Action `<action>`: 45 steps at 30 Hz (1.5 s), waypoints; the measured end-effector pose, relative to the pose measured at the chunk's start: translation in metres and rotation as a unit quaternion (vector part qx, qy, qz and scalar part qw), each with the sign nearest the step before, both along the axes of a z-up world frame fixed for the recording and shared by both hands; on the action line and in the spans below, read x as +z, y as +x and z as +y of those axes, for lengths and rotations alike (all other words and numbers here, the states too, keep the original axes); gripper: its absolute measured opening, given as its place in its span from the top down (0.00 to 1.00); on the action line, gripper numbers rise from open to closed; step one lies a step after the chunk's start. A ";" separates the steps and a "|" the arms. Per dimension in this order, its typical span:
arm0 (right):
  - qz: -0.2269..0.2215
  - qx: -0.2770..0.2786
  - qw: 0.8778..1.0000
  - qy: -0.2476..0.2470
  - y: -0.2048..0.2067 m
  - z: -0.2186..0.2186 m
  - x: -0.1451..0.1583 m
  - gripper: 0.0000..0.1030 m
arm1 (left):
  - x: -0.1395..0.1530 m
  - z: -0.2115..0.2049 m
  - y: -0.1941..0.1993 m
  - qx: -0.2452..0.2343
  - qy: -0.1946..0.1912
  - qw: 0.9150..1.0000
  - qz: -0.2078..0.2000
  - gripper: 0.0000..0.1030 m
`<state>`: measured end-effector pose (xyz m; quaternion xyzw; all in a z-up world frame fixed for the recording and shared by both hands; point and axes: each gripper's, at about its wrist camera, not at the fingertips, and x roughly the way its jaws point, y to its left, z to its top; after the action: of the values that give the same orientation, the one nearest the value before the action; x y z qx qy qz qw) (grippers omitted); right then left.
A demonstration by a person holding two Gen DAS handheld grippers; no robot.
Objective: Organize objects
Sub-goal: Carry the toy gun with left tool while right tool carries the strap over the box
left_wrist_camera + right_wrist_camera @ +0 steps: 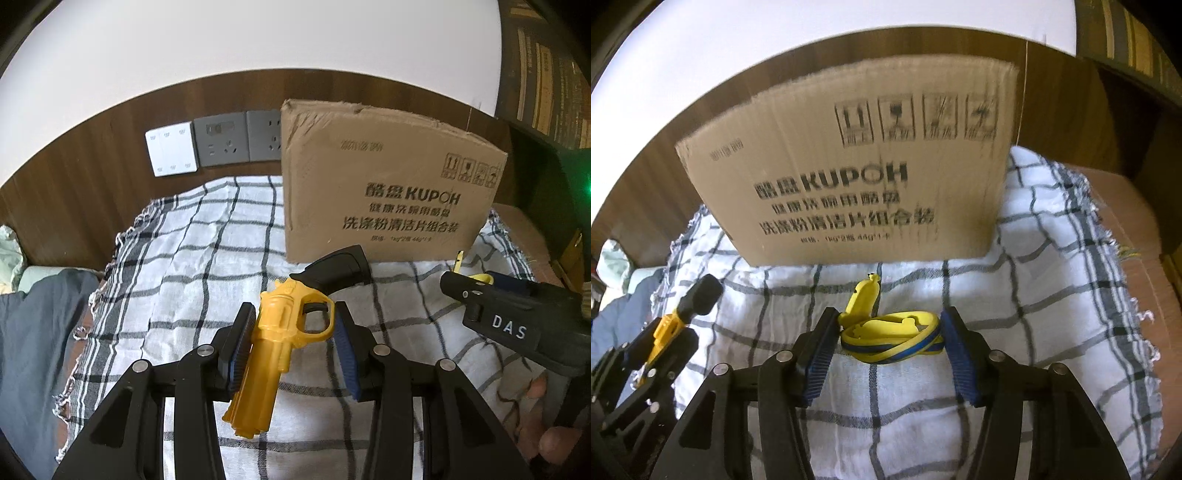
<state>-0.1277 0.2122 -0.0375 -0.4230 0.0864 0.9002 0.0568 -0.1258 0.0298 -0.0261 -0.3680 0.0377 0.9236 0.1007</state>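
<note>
Two light, stiff plastic things are clamped: the left gripper (293, 332) pinches the toy revolver (280, 343) at its frame, the right gripper (886, 343) a springy yellow band (892, 336), above the checked cloth (192, 258) near the cardboard box (384, 184).

Yellow plastic toy revolver with black grip (275, 343): one
Coiled yellow-and-blue rubber band with a yellow tag (892, 338): one
Brown printed cardboard box (384, 184): one
White black-checked cloth (177, 258): one
Grey wall sockets (221, 138): two
White switch plate (171, 148): one

surface: checked cloth (207, 258) | on it: cardboard box (388, 184)
</note>
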 end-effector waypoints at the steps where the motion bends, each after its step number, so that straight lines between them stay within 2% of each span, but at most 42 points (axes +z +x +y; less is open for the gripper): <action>1: 0.006 -0.001 1.000 0.003 0.003 0.001 0.006 0.45 | 0.003 0.002 0.001 -0.002 0.000 1.000 0.003 0.59; 5: 0.023 -0.003 1.000 0.011 0.004 0.011 0.023 0.45 | 0.013 0.005 0.001 -0.006 0.001 1.000 0.011 0.59; 10: 0.045 -0.003 0.999 0.028 0.012 0.002 0.049 0.45 | 0.025 0.008 -0.001 -0.009 0.001 1.000 0.023 0.59; 21: 0.091 0.002 0.994 0.059 0.019 -0.010 0.079 0.45 | 0.049 0.013 -0.006 -0.011 0.004 0.999 0.048 0.59; 39: 0.152 0.002 0.985 0.076 0.002 -0.007 0.134 0.45 | 0.107 0.022 -0.027 -0.016 0.016 0.993 0.119 0.59; 45: 0.170 0.004 0.982 0.081 -0.013 -0.007 0.148 0.45 | 0.118 0.021 -0.041 -0.011 0.024 0.990 0.139 0.59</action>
<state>-0.1408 0.2053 0.1102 -0.2580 0.0201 0.9633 0.0714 -0.1672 0.0503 0.0921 -0.2326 0.0335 0.9654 0.1133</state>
